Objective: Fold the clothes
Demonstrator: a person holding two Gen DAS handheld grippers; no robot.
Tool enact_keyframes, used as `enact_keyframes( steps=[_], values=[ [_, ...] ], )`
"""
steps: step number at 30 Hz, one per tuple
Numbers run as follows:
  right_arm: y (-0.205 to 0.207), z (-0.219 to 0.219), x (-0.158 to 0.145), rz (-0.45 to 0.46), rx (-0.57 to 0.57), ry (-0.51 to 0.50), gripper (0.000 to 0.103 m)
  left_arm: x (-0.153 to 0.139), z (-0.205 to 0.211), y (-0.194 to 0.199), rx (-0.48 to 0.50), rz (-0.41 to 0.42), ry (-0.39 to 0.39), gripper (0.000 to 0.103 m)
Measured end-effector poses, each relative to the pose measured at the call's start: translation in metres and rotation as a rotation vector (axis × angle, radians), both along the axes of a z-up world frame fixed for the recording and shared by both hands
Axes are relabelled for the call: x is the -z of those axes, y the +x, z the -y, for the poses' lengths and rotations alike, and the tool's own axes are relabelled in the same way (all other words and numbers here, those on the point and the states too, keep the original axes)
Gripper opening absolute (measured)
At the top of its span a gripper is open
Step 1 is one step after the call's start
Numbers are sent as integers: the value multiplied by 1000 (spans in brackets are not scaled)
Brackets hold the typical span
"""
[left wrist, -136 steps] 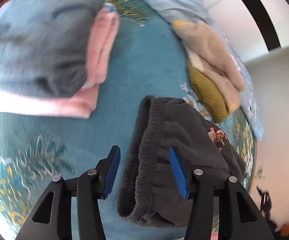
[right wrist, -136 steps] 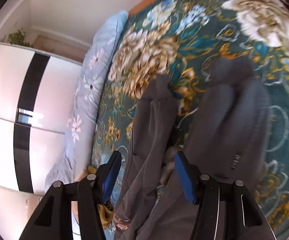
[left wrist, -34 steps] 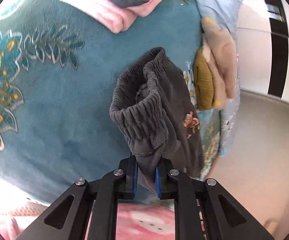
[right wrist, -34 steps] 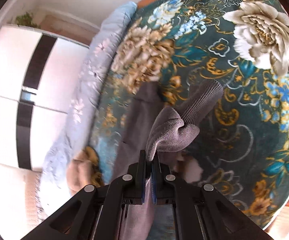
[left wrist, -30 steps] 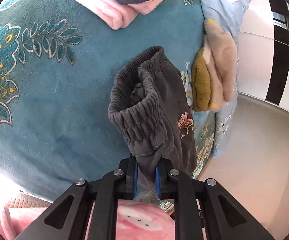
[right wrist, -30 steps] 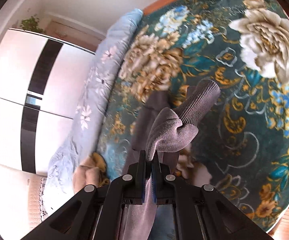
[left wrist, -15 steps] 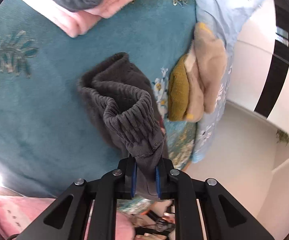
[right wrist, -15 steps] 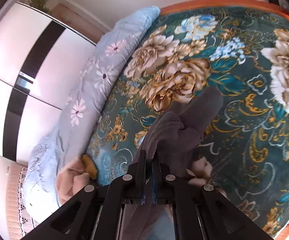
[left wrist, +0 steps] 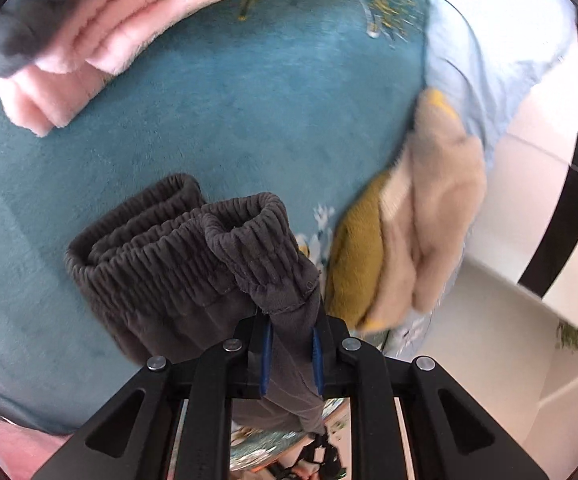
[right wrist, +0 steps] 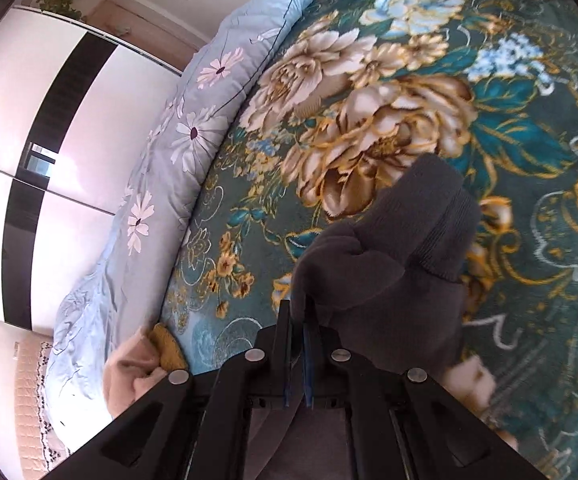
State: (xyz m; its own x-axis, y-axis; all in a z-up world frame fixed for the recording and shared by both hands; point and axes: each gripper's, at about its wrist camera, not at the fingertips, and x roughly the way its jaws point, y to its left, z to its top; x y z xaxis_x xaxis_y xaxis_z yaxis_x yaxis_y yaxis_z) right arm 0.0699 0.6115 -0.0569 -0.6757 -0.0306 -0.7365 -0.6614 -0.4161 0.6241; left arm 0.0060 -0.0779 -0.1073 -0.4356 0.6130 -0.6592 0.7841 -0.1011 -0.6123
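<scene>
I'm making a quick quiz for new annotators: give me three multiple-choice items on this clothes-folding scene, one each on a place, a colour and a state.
1. Where does the tan-and-mustard garment lie?
A. beside the dark grey trousers
B. on the pink stack
C. on the floor

2. What colour is the folded stack at the far edge of the left wrist view?
A. yellow
B. pink
C. white

3. What is the right gripper doing?
A. hanging open
B. clamping a trouser cuff
C. holding a pillow

Answers:
1 A, it sits just right of them.
2 B, its pink layers show.
3 B, grey ribbed cloth runs between its blue pads.
</scene>
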Motion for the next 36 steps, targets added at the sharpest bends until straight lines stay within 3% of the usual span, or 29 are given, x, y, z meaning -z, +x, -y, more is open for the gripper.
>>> enact_keyframes(
  steps=[3,9,11,13,14,18,22,27,31,36],
  values=[
    [-4,-3,12,-44,15,-42,5,8,-1,-6,-2,-25,-7,18],
    [-11,-1,21,-81,11,-69,11,3,-4,-5,-34,-73,-2,41],
    [-11,-1,18,-106,0,-74,18,-5,-4,-6,-33,-99,-1,54],
    [-9,-2,12,-146,-9,-71,38,-15,-4,-7,-36,-152,3,56],
    [-7,-1,9,-163,-9,-70,42,-21,-3,-7,-32,-176,2,58],
    [8,-5,-6,-193,4,-47,43,-45,-2,-1,48,-259,-30,61],
    [39,-21,-10,-195,82,-43,43,-51,-6,25,157,-304,-105,72],
    [85,-44,18,-180,214,-139,46,-11,-17,61,248,-209,-127,72],
    [94,-45,48,-100,196,-202,46,14,-23,75,248,-148,-119,72],
    [89,-45,69,-106,197,-267,53,28,-30,74,260,-106,-159,73]
  ],
)
